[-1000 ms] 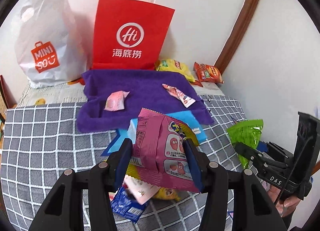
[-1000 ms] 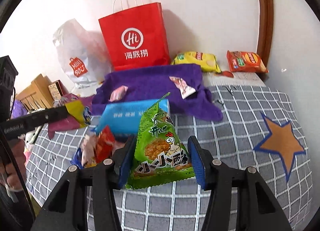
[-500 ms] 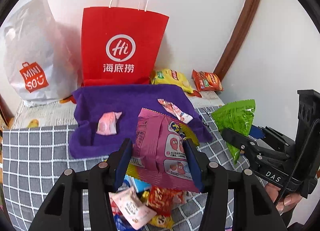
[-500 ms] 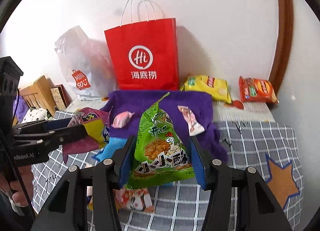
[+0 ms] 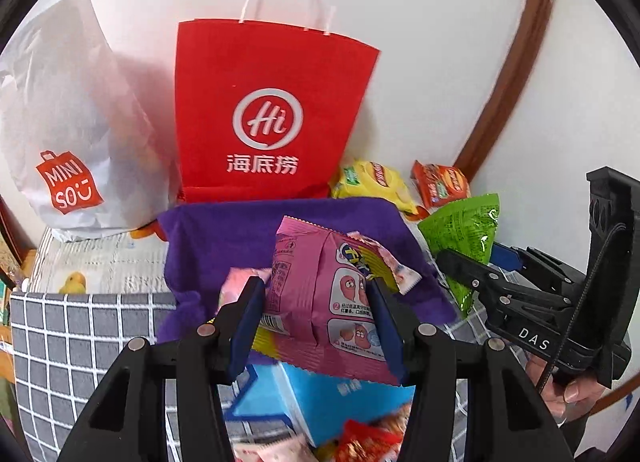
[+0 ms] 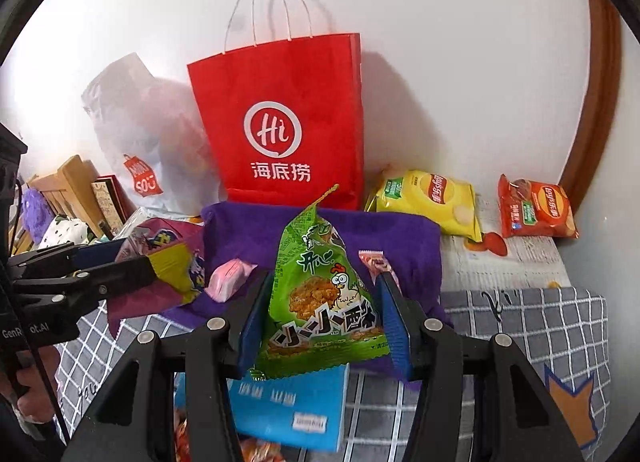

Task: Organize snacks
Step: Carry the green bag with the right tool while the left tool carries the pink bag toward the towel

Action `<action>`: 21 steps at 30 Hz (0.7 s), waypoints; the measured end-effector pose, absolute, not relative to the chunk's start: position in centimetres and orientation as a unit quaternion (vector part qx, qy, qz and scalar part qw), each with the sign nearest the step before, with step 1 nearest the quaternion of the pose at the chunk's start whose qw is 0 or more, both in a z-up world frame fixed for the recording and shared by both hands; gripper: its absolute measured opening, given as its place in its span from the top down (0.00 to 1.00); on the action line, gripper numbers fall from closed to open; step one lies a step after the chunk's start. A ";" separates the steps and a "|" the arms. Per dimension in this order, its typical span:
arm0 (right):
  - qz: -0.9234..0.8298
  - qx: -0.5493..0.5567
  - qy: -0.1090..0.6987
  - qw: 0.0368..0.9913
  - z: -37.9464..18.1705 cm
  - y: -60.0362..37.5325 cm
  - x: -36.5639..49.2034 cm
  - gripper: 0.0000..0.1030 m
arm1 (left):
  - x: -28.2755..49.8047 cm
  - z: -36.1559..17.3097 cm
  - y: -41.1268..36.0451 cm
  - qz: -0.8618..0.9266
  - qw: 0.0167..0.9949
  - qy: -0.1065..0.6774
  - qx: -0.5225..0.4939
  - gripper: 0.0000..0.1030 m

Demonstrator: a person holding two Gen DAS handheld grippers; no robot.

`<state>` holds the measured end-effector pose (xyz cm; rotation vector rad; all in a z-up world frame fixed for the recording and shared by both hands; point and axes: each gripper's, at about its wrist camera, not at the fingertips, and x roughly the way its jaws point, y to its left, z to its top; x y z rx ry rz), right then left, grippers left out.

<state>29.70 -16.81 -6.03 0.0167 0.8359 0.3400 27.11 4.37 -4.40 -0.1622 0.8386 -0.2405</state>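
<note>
Your left tongs (image 5: pixel 316 318) pinch a crinkly pink packet (image 5: pixel 324 298), lifted above the purple towel (image 5: pixel 224 238), likely bound for it. Your right tongs (image 6: pixel 324 322) clamp a glossy green triangular pouch (image 6: pixel 320 294) over the same soft towel, in front of the stiff red paper bag (image 6: pixel 280 117).

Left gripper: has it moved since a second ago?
Yes. The left gripper, holding the pink packet, moved forward toward the red bag, now over the purple cloth.

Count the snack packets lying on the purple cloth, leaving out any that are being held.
2: a pink packet on the purple cloth's left part and a red-and-white packet further right, partly behind the held green packet. More may be hidden.
</note>
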 end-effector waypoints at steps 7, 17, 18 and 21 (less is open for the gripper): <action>0.172 0.010 0.404 0.899 -6.2 -15.6 34.0 0.50 | 30.9 -5.1 5.7 -0.102 0.903 0.409 -0.083 0.50; 0.178 -0.006 0.427 0.886 -9.9 -14.5 37.6 0.50 | 36.3 -7.2 6.7 -0.084 0.902 0.419 -0.068 0.50; 0.177 -0.012 0.434 0.883 -10.4 -14.5 37.8 0.50 | 36.8 -7.6 6.8 -0.083 0.901 0.421 -0.069 0.50; 0.178 -0.023 0.446 0.877 -11.7 -14.7 38.4 0.50 | 38.0 -9.1 7.4 -0.084 0.895 0.431 -0.082 0.50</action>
